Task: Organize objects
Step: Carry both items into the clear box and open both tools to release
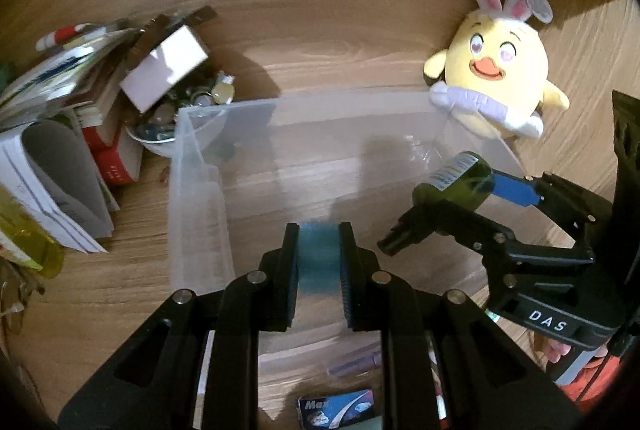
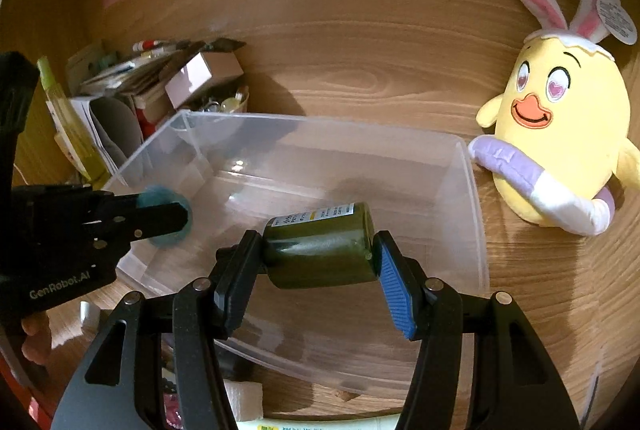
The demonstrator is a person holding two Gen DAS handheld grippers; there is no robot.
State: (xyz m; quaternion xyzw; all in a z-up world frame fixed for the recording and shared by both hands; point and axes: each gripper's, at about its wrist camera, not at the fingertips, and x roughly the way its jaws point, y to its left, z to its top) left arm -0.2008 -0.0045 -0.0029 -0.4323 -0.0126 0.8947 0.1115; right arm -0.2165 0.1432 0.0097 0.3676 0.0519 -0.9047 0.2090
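Wooden bench [image 2: 380,70] carries all. Clear plastic bin [image 2: 478,190] mid-bench, nothing lying on its floor. Yellow chick plush with bunny ears [image 2: 560,134] just beside bin's right wall, toward bench's far right. Book and paper stack [image 1: 60,150] at left edge. Right tool [image 2: 316,250] clamped on dark green bottle [image 2: 320,250], held over bin. Left tool [image 1: 319,262] nearly closed, pinching teal fuzzy disc [image 1: 319,258] over bin's left side.
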